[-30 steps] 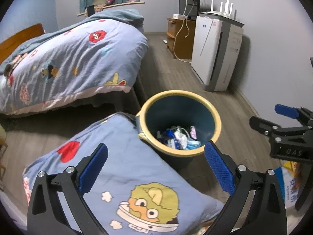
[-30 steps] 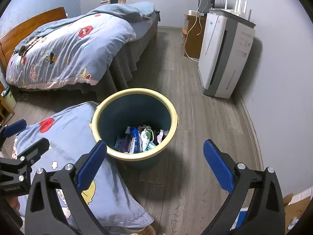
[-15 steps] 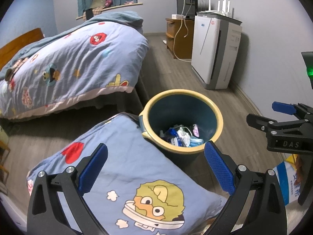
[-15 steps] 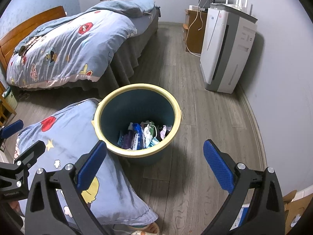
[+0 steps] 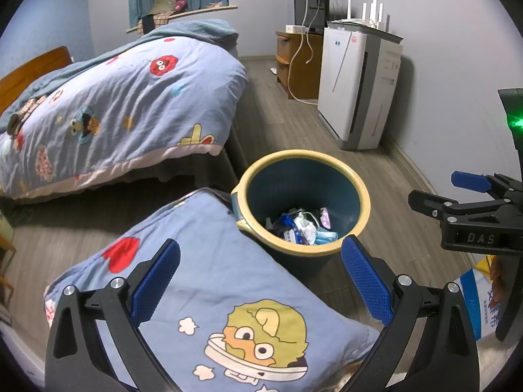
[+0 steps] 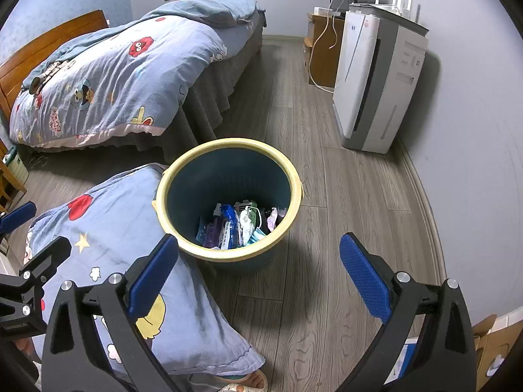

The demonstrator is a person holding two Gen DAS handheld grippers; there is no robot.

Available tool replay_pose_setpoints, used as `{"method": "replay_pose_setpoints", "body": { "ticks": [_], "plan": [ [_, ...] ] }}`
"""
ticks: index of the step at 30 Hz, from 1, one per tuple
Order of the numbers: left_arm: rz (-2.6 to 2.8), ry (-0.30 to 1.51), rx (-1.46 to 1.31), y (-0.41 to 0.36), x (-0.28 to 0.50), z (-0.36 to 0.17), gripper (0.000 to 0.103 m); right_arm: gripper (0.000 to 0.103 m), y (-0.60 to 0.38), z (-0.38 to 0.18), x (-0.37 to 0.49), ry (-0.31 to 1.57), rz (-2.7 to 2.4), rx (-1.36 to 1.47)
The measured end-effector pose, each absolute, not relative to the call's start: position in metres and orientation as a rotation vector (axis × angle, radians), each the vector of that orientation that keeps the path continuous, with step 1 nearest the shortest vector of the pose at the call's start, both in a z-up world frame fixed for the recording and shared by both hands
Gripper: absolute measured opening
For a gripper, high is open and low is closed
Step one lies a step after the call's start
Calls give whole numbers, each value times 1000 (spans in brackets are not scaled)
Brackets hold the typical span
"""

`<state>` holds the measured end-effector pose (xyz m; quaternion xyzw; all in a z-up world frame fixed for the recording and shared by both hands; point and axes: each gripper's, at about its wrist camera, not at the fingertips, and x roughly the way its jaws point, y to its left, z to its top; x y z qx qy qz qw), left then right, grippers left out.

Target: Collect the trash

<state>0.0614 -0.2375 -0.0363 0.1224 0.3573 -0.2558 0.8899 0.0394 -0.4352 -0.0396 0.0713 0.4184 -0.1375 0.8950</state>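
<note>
Only the right wrist shows a slipper [image 6: 243,381] beneath the pillow [image 6: 108,228].

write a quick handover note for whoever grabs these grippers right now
Left gripper: open, holding nothing, above the cartoon-print pillow.
Right gripper: open, holding nothing, above the floor in front of the trash bin.
The bin stands upright on the floor, against the pillow's edge, with wrappers and a face mask in the bottom.
Done: some trash is in the bin.
Left: no loose trash shows on the visible floor; look elsewhere.
</note>
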Motion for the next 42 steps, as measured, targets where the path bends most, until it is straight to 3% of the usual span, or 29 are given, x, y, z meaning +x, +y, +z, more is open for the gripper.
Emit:
{"method": "replay_pose_setpoints", "body": {
  "ticks": [42],
  "plan": [
    [-529,743,252,-239,61,-36,98,97,-439,-42,37,875,-291,153]
  ]
}}
